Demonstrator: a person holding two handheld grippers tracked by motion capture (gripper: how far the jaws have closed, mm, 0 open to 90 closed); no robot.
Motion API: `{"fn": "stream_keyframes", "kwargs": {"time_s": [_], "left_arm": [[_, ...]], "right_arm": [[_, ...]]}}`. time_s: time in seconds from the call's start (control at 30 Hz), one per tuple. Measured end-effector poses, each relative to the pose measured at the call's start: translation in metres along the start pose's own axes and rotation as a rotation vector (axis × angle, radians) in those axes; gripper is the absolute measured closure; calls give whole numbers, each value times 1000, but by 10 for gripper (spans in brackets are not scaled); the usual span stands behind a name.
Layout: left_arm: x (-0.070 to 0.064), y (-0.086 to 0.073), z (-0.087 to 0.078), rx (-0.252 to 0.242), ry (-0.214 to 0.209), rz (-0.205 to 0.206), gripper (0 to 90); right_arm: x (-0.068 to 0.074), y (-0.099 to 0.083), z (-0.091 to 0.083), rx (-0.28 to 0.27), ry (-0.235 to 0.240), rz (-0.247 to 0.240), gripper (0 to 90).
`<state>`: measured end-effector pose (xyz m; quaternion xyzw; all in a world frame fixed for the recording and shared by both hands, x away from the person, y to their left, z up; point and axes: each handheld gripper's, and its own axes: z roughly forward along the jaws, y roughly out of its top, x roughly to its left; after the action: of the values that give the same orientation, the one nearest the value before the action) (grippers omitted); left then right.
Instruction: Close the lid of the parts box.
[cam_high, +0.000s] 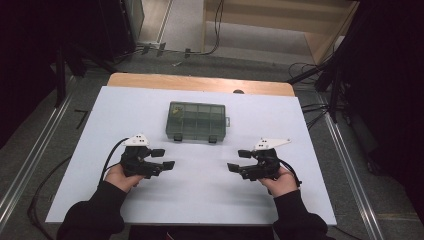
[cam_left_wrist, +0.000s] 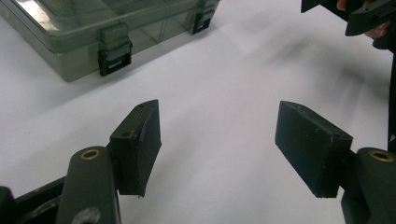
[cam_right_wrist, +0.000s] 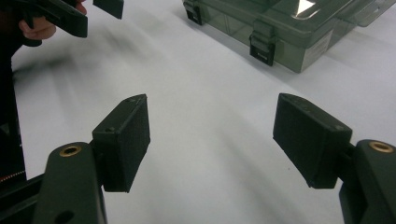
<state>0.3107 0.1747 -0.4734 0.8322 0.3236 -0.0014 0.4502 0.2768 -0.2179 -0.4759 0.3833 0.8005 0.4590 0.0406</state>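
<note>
Both claws spread wide, nothing held: left gripper (cam_high: 164, 159), right gripper (cam_high: 238, 161). Translucent grey-green plastic compartment box (cam_high: 196, 121), latched shut, lies ahead between them. Small black front latches (cam_left_wrist: 113, 52) could be missed; box likely shoved across the smooth white table (cam_high: 210, 195).

The white desk (cam_high: 200, 190) lies bare between the left hand-held gripper (cam_high: 164, 159) and the right hand-held gripper (cam_high: 239, 161), which are well apart. Ahead of both, the closed clear compartment box (cam_high: 196, 121) is the one obstacle, with open desk on either side.
</note>
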Motion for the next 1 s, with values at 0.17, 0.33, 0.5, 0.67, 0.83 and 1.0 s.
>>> {"fn": "stream_keyframes", "kwargs": {"time_s": [0.17, 0.33, 0.5, 0.67, 0.83, 1.0], "left_arm": [[-3, -6, -1, 2, -5, 12, 312], [-6, -12, -2, 15, -5, 18, 312], [-7, -18, -4, 19, 1, 20, 312], [-7, -22, -8, 21, 3, 17, 312], [-5, -28, -13, 22, 16, 9, 312], [-4, -34, -18, 30, 31, 11, 312]], "right_arm": [[1, -7, -3, 5, -4, 3, 256], [2, -15, -7, 13, -11, 9, 256], [3, -22, -12, 13, -16, 17, 253], [3, -29, -17, 16, -23, 21, 252], [3, -36, -22, 12, -35, 30, 252], [2, -43, -28, 13, -51, 37, 252]]}}
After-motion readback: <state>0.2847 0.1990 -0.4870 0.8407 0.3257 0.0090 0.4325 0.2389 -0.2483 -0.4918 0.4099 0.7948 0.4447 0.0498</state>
